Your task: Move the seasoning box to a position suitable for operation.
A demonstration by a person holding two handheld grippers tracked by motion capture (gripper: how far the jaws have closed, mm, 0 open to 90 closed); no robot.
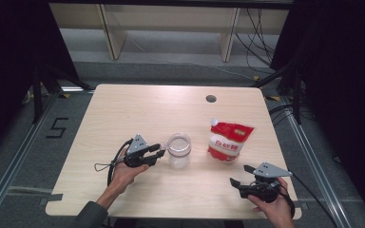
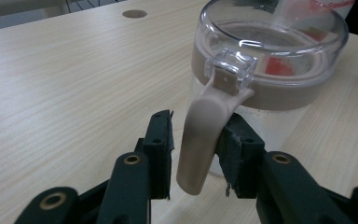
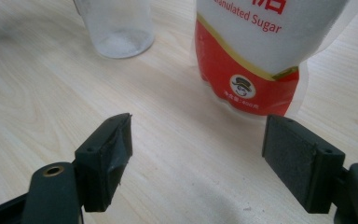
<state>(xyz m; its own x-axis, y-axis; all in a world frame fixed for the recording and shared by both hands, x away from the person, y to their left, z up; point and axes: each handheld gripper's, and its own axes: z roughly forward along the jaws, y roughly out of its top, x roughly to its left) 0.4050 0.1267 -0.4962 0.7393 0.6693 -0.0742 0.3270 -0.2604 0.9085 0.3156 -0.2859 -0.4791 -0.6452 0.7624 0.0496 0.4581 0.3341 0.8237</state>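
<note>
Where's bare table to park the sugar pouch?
Free: the far half of the table beyond the jar, up to the cable hole; also the near edge between the left gripper and right gripper. Crowded: the gap between jar and sugar pouch.

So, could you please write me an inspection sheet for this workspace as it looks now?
Surface: wooden table, round hole near far edge.
Job's things: clear jar with lid and beige handle; red-white sugar bag standing beside it.
Clutter: nothing seen.
Grippers: left gripper around the handle, one pad touching, gap at the other; right gripper open, empty, short of the bag.
Cables: loop behind left gripper; wires on floor beyond.
Surroundings: dark curtains, wooden frame behind.
</note>
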